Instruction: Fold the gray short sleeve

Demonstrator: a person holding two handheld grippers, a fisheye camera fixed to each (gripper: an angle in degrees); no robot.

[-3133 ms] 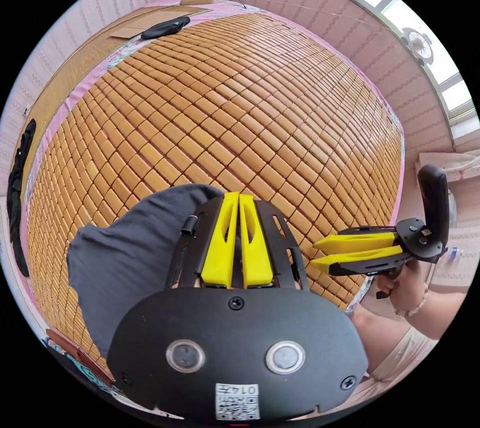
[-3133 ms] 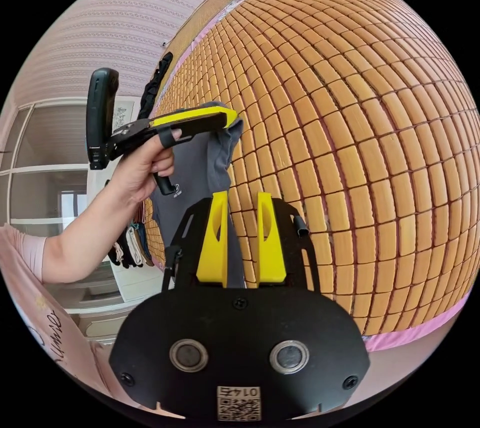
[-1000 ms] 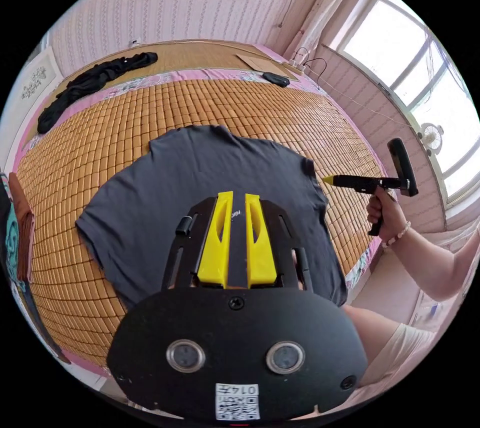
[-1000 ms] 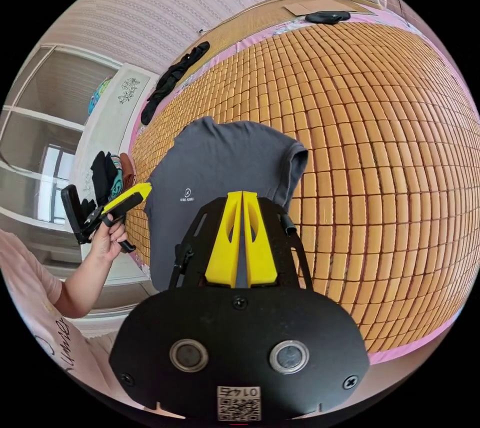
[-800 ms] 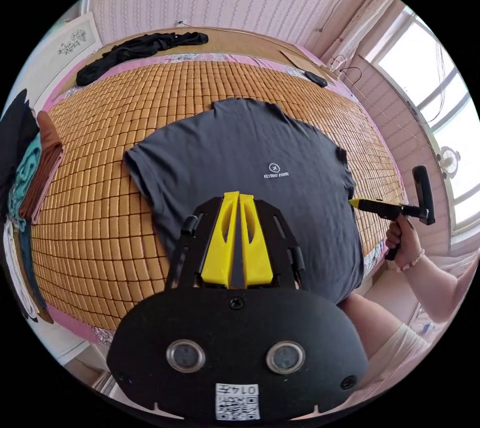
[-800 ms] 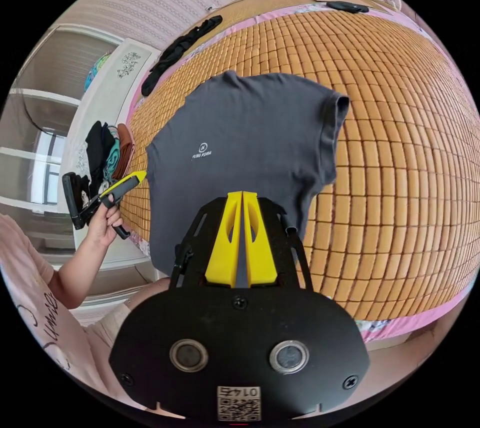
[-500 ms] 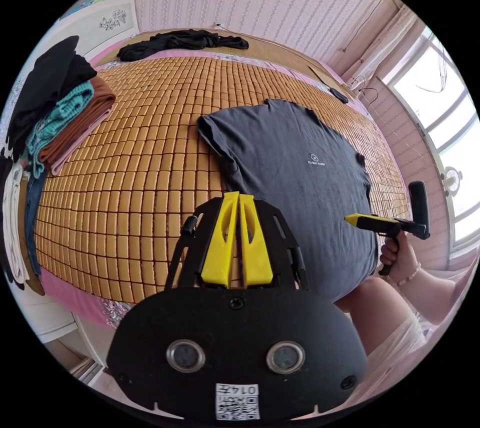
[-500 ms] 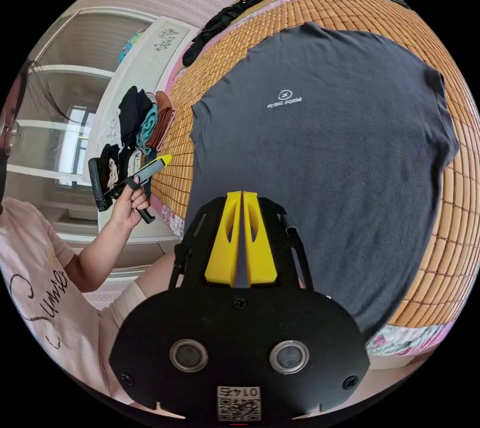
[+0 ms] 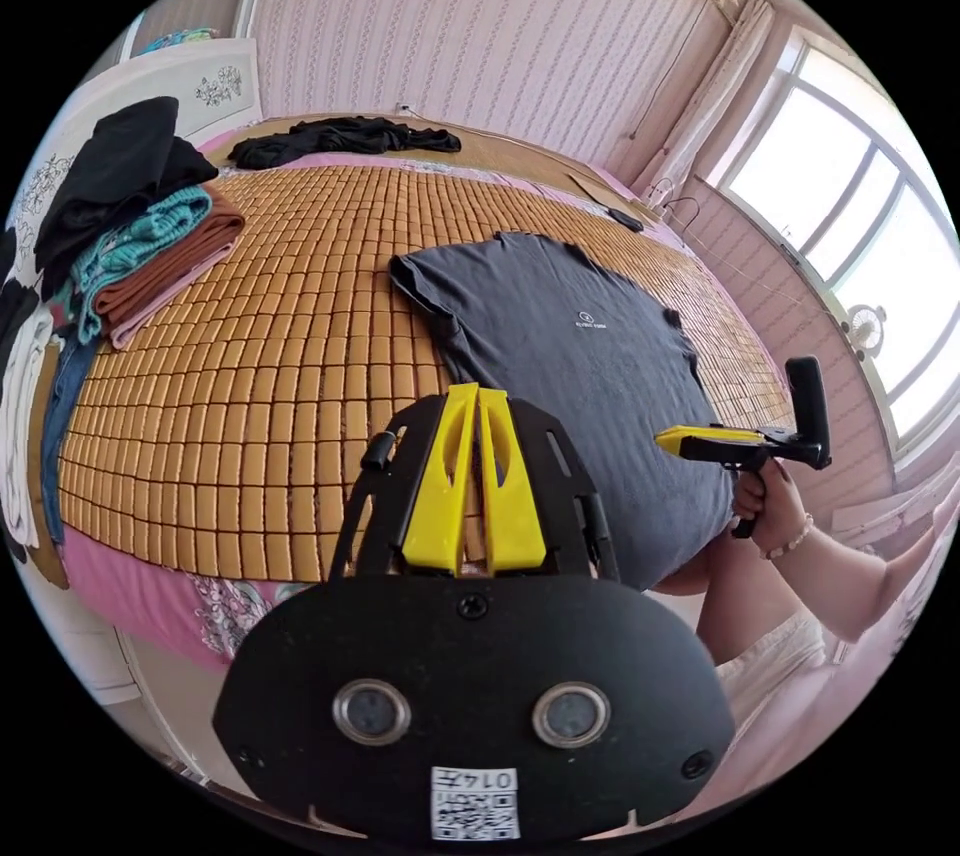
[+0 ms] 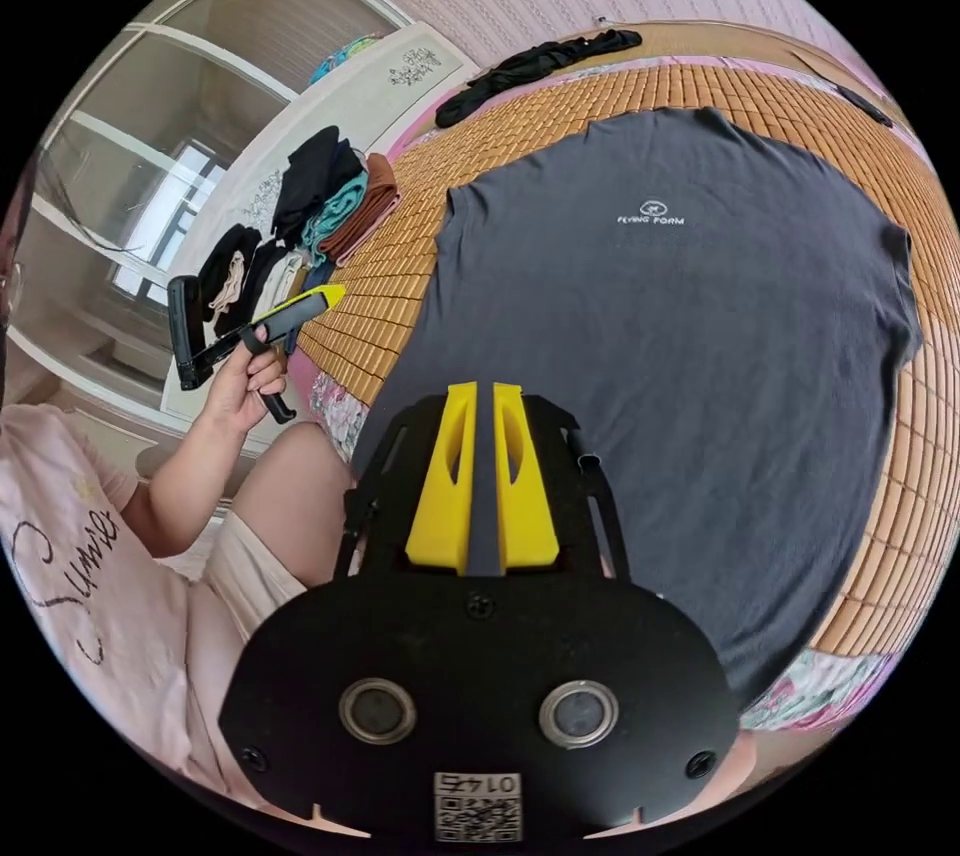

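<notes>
In the left gripper view, my left gripper [image 9: 476, 396] sits low in the middle with its two yellow jaws pressed together and nothing between them, held over the near edge of the bed above the bamboo mat [image 9: 290, 326]. The gray short-sleeve T-shirt [image 9: 580, 366] lies spread flat on that mat, front up with a small white chest logo, one sleeve pointing toward the middle of the mat and the hem draped over the near edge of the bed by my knee. My right gripper [image 9: 672, 441] comes in from the side, gripped by my right hand [image 9: 765, 501], its yellow jaws clenched and empty, hovering just above the hem side of the shirt; I cannot tell whether it touches the cloth. A stack of folded clothes [image 9: 140, 236] sits at the mat's far side, and a black garment [image 9: 340, 138] lies near the pink striped wall [image 9: 480, 26]. A window [image 9: 860, 256] shows beyond the shirt. In the right gripper view, the right gripper [image 10: 477, 396] rides above the lower part of the gray T-shirt [image 10: 690, 316], its jaws nearly together with a thin gap and gripping nothing. The shirt covers much of the mat [image 10: 400, 266], neckline away from me, hem toward me. My left hand [image 10: 240, 386] holds the left gripper [image 10: 328, 295] off the shirt, beside the bed edge, jaws closed and empty, with the clothes stack [image 10: 330, 186] behind it.
</notes>
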